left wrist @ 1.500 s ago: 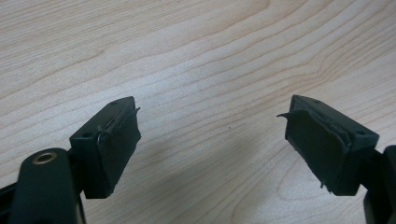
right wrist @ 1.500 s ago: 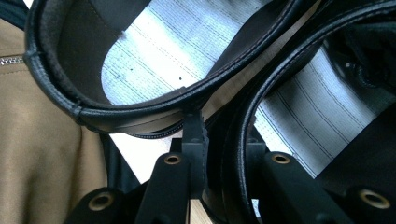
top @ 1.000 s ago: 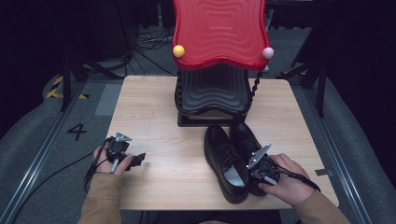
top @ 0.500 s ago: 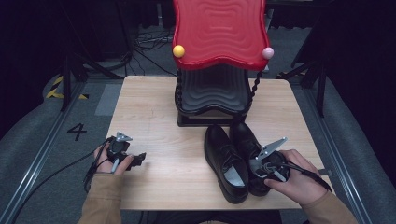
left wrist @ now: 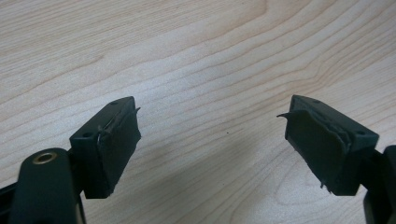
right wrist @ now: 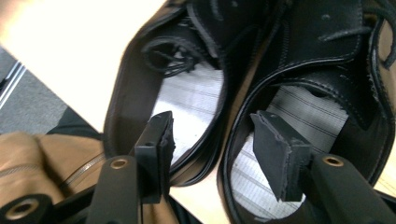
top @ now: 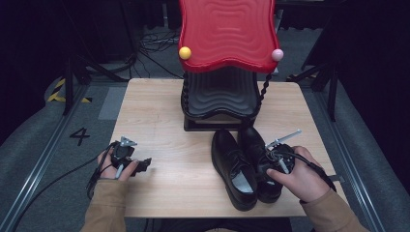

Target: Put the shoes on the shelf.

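Pair of black leather lace-up shoes [top: 244, 166] side by side at the near right of a wooden table [top: 154, 121], toes toward a red and black wavy stand [top: 225, 58] at the far edge. Likely fairly light, uppers stiff yet yielding, polished leather probably slippery; best taken by the firm heel collar or the two inner walls pinched together. Pale striped insoles [right wrist: 196, 100] inside, no brand or print legible. Right gripper [right wrist: 212, 140] just above the heel openings, jaws lately widening, apart, nothing between them but air. Left gripper [left wrist: 212, 135] well apart at the near left, jaws wide over bare wood. Number 4 [top: 80, 135] marked on grey floor.
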